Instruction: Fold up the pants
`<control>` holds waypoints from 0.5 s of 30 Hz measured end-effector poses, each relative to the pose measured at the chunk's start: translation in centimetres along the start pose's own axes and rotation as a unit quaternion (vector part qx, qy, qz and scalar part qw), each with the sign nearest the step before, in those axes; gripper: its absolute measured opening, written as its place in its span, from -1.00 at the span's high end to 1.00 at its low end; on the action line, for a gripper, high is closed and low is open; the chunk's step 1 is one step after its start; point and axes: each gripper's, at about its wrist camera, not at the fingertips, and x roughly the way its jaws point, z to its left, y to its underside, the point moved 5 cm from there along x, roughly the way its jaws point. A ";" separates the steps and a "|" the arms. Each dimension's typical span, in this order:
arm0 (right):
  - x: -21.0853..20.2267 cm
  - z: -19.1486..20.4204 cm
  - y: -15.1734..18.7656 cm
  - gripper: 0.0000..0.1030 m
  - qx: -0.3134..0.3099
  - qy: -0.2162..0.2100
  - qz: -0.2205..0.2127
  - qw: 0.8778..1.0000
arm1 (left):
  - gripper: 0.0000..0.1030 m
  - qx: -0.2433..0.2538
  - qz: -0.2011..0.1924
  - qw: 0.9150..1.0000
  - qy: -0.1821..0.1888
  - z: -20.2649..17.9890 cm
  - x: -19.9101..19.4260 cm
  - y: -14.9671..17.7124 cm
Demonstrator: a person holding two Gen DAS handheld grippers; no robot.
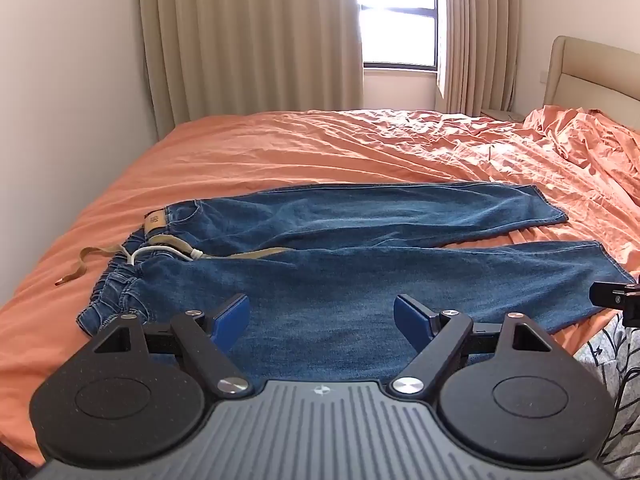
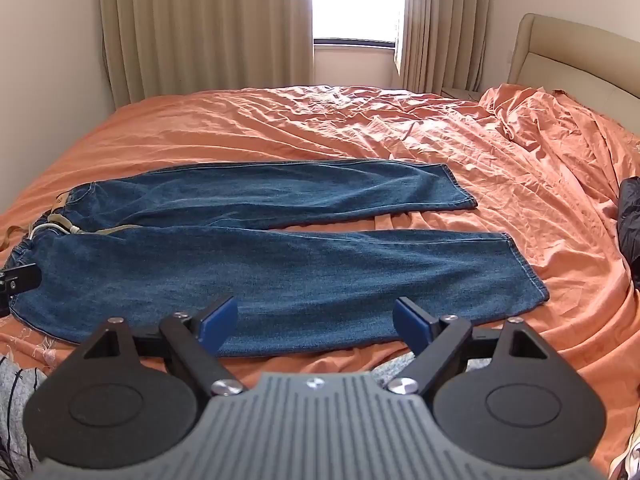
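Left tool [image 1: 322,316] spread — jeans [image 1: 360,264] flat, legs apparently unfolded.

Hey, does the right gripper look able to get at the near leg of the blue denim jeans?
Probably yes: the right gripper hangs open just above the near leg, with nothing between them.

Blue denim pants [image 1: 340,264] with a tan drawstring [image 1: 76,268] are laid flat and unfolded, legs spread apart, waistband at left.

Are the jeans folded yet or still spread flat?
Spread flat: the jeans lie on the bed, both legs side by side, apart.
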 end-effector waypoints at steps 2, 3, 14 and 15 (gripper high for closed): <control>0.1 0.0 -0.2 -0.58 0.000 -0.001 -0.001 1.000 | -0.85 0.000 0.003 1.000 0.000 0.0 0.0 0.0; 0.0 0.0 -0.2 -0.58 -0.001 -0.001 -0.002 1.000 | -0.85 0.000 0.003 1.000 0.001 0.0 0.0 0.0; -0.9 0.0 -0.4 -0.58 -0.001 -0.015 -0.005 1.000 | -0.85 0.000 0.001 1.000 0.002 -0.6 -0.4 0.4; -1.0 0.0 -0.4 -0.58 0.000 -0.020 -0.004 1.000 | -0.85 0.000 0.001 1.000 0.002 -0.7 -0.5 0.5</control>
